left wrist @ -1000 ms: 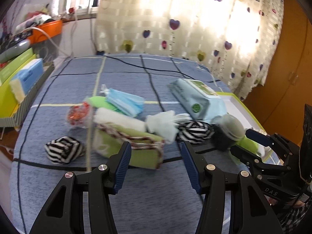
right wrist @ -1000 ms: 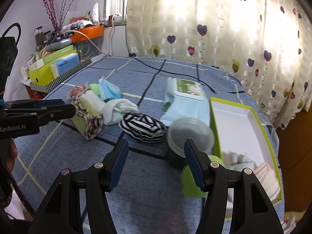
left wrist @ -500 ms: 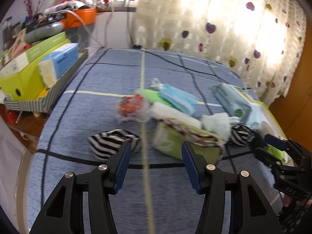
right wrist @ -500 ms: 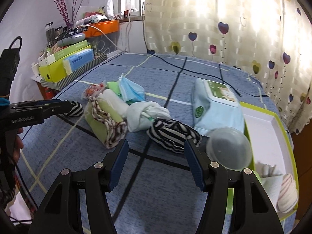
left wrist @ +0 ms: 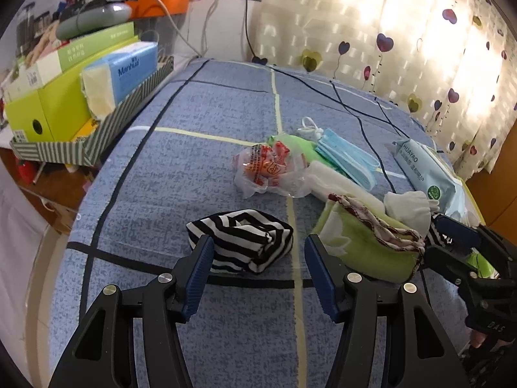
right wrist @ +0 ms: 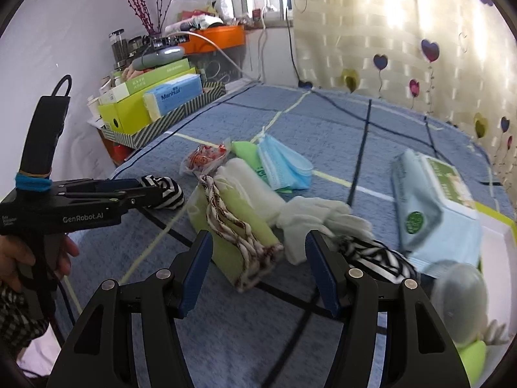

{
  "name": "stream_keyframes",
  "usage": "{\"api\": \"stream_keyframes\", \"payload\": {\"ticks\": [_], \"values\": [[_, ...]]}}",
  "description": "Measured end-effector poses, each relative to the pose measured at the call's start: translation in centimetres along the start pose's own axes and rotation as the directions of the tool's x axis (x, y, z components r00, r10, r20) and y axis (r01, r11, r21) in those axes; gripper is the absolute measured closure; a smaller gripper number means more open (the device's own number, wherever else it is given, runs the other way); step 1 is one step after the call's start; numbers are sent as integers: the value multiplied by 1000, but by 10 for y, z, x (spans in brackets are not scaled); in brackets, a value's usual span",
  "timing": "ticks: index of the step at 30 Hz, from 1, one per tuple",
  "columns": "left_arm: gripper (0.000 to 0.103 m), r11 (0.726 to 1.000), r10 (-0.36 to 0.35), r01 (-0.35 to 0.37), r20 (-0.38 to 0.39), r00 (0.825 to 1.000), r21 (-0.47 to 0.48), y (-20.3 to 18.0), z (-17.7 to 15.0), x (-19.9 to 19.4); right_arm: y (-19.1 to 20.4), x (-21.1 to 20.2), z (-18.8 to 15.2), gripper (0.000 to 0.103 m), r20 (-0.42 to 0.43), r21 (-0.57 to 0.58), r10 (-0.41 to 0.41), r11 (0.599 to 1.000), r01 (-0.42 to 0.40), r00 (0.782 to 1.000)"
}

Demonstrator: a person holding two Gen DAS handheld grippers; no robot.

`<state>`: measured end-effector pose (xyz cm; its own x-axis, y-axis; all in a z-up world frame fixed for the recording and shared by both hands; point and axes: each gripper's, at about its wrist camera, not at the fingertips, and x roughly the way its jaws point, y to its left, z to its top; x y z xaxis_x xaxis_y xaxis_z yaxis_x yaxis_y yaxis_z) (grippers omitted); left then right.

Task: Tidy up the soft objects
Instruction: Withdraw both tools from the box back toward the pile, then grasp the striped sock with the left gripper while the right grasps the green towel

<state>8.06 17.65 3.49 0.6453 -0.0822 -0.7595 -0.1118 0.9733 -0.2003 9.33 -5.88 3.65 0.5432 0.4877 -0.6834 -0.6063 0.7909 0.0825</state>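
Both grippers stood wide open and held nothing. On the left gripper (left wrist: pixel 258 265), the blue-padded fingers (left wrist: pixel 200 274) framed a folded black-and-white striped sock (left wrist: pixel 240 241) lying on the blue bedspread (left wrist: pixel 194 174), the left pad just beside its near corner; contact could not be told. Just right of that sock lay a green folded towel (left wrist: pixel 362 242). Ahead of the right gripper (right wrist: pixel 260 266) were that towel (right wrist: pixel 232 226) with its brown-and-white trim, a white glove (right wrist: pixel 310 216), and a second striped sock (right wrist: pixel 371 255), none of them clearly touched. Beyond them sat blue face masks (right wrist: pixel 281 165) and a wet-wipes pack (right wrist: pixel 433 207).
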Motion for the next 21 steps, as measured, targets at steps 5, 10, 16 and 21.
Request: {"api": "stream_keyframes", "payload": {"ticks": [5,10,16,21], "values": [[45,1000,-8,8,-9,1000,-11,6,3,6,3,17,10,43,-22,-9,39,999,-40,999],[45,1000,-5,4,-13,1000,-16,10,5,10,3,30,16,43,-49,-13,82,996,-83,995],[44,1000,-6,5,-20,1000,-22,13,8,15,7,43,18,43,-82,-30,105,994,-107,991],[39,1000,-20,20,-28,999,-16,12,8,18,12,53,18,43,-120,-83,99,991,-110,988]]}}
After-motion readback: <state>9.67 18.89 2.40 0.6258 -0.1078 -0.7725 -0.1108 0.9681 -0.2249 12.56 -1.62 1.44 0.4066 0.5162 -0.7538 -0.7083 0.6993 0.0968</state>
